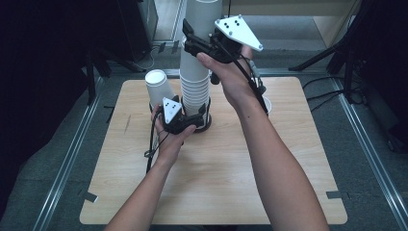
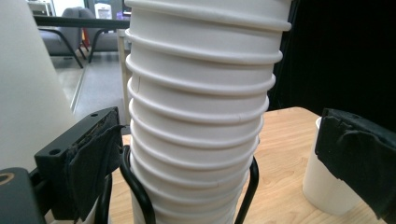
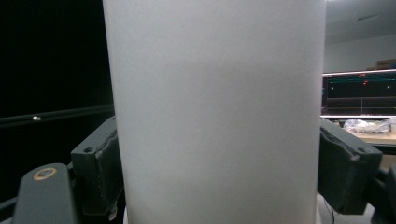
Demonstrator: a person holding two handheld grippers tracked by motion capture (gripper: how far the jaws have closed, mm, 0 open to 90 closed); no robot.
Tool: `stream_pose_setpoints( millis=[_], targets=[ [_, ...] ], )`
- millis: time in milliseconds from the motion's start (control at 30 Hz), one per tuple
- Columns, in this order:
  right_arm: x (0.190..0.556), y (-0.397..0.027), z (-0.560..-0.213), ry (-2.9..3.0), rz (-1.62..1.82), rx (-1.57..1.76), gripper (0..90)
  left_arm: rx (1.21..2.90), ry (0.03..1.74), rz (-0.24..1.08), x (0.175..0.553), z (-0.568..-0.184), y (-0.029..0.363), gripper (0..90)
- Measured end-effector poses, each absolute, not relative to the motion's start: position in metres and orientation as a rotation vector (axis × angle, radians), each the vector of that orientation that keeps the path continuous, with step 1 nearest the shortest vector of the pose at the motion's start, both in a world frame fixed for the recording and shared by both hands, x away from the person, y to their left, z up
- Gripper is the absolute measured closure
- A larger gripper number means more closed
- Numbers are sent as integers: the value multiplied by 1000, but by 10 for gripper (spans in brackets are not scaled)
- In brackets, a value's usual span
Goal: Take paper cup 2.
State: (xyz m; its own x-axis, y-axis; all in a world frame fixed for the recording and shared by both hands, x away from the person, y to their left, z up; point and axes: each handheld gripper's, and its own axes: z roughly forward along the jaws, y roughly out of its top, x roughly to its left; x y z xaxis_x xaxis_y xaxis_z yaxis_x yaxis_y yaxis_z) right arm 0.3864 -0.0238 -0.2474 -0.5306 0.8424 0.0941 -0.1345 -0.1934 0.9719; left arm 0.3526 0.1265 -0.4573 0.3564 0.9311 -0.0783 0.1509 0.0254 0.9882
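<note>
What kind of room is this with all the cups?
Probably a lab or workshop for recording tasks. A small wooden table stands between metal floor rails, dark tripod legs stand around it, and a hand-held gripper clamps a tall stack of paper cups.

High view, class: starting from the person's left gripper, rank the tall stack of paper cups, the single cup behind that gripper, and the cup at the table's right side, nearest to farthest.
From the left gripper:
1. Stack of cups, at its jaws, in the black wire holder.
2. Single cup, just behind, to the left; nearly as close.
3. Right-side cup, partly hidden by the right forearm.
</note>
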Motion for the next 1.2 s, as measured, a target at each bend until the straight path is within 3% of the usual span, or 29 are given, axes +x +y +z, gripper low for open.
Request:
stream_pose_setpoints(
  millis=[967,1200],
  targets=[
    [380,-87,-265,1306,1723,910,159,1467,1003,758,315,-460,132,3],
    [374,-96,-283,1323,1692,906,158,1374,942,724,303,-458,138,3]
  ],
)
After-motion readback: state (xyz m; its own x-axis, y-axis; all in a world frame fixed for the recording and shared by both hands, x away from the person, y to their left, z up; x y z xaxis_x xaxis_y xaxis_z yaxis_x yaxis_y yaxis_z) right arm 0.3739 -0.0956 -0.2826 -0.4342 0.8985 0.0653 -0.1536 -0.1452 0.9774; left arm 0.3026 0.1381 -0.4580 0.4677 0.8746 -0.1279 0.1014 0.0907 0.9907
